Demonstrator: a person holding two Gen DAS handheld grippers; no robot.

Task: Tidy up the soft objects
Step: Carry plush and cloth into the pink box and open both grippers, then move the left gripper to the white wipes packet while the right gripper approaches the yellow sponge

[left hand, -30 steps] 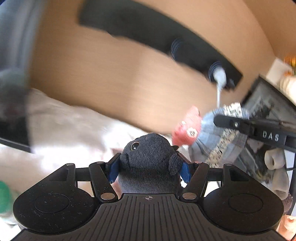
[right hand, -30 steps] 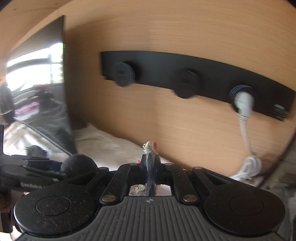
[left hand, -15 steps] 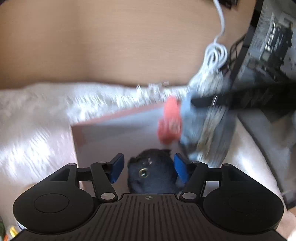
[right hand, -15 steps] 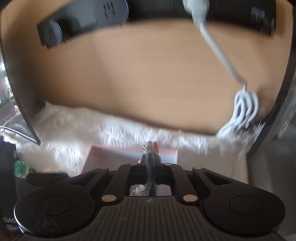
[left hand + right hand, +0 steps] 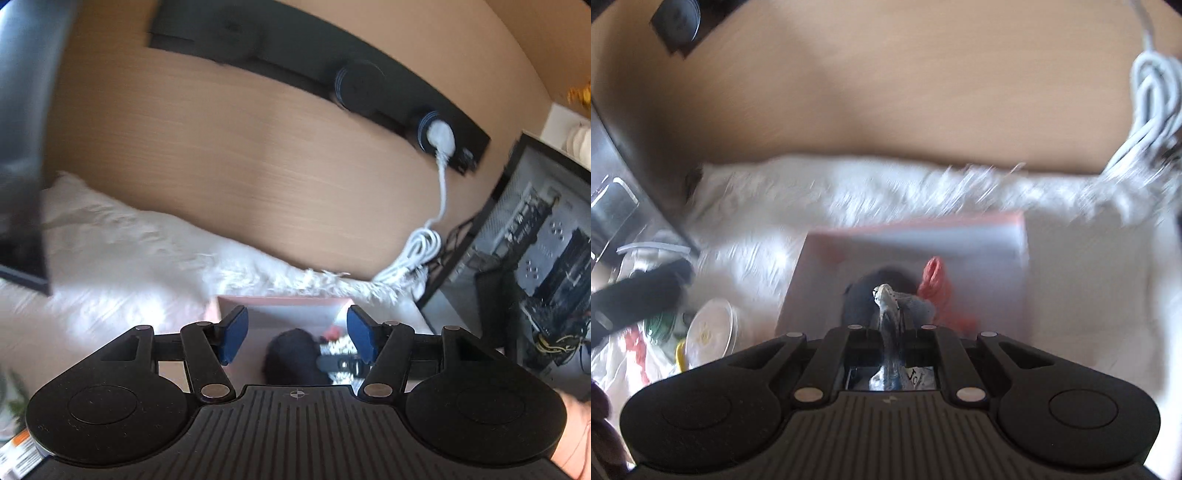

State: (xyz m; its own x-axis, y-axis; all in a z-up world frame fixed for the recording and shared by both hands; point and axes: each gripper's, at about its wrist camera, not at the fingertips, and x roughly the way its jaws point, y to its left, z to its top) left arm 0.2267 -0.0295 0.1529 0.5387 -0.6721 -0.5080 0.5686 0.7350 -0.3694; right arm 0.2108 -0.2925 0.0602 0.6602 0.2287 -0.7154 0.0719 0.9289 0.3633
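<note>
Blurring smears most of both views, so the fur of the white rug (image 5: 746,236) reads only as streaks. My left gripper (image 5: 297,334) stands wide with nothing between its blue pads (image 5: 232,334); below the gap, at 6 o'clock, a dark plush (image 5: 291,356) lies in the pink box (image 5: 284,304), its face hidden from me. Just at its 3 o'clock I see a slice of patterned cloth and a dot of red, half covered by my right gripper's black finger crossing there.

My right gripper (image 5: 886,306) is pinched tight on a thin fold of the grey patterned toy (image 5: 888,299), which hangs over the box; its pink-red part (image 5: 938,288) droops at 1 o'clock, touching the dark plush's side. How much of the toy rests on the box floor I cannot tell.

That box has straight, thin walls and bare floor at its 3 o'clock side. A wood panel (image 5: 229,184) rises close behind the rug, and a coiled white cable (image 5: 417,254) lies at its foot at 2 o'clock. Clutter at 9 o'clock in the right view is too blurred to name.
</note>
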